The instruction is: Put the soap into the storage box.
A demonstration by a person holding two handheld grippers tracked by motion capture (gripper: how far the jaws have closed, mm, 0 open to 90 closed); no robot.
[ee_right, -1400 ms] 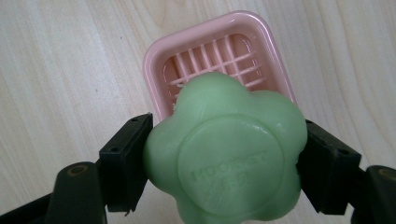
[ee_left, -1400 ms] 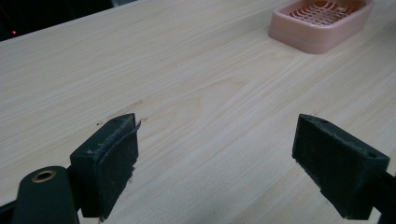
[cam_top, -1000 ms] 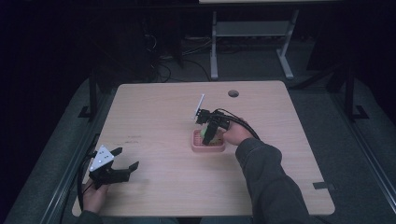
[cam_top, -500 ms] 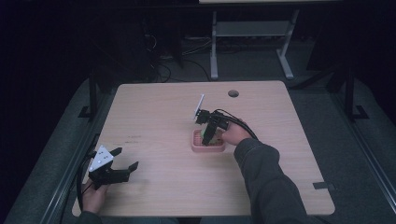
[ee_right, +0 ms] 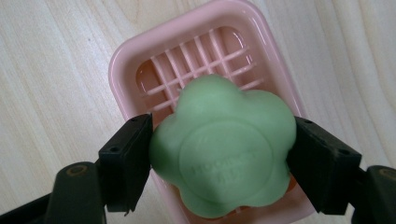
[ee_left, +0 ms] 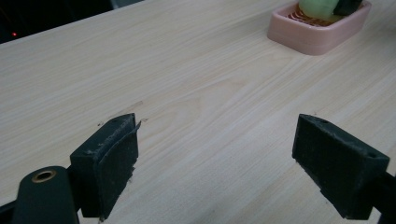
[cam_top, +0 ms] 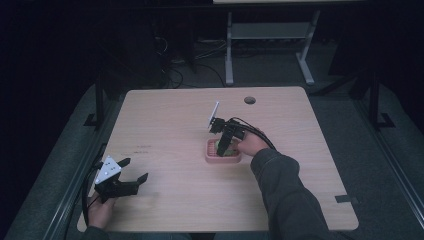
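The green soap (ee_right: pixel 223 154) is clamped between the jaws of the right claw (ee_right: pixel 219 161), directly above the pink dish (ee_right: pixel 122 60). Release is judged outstanding. The left claw (ee_left: pixel 229 163) is spread, empty, well apart from the dish, over the surface (cam_top: pixel 165 125).

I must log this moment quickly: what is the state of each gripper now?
Left gripper: open, holding nothing.
Right gripper: shut on the green flower-shaped soap, over the pink soap dish.
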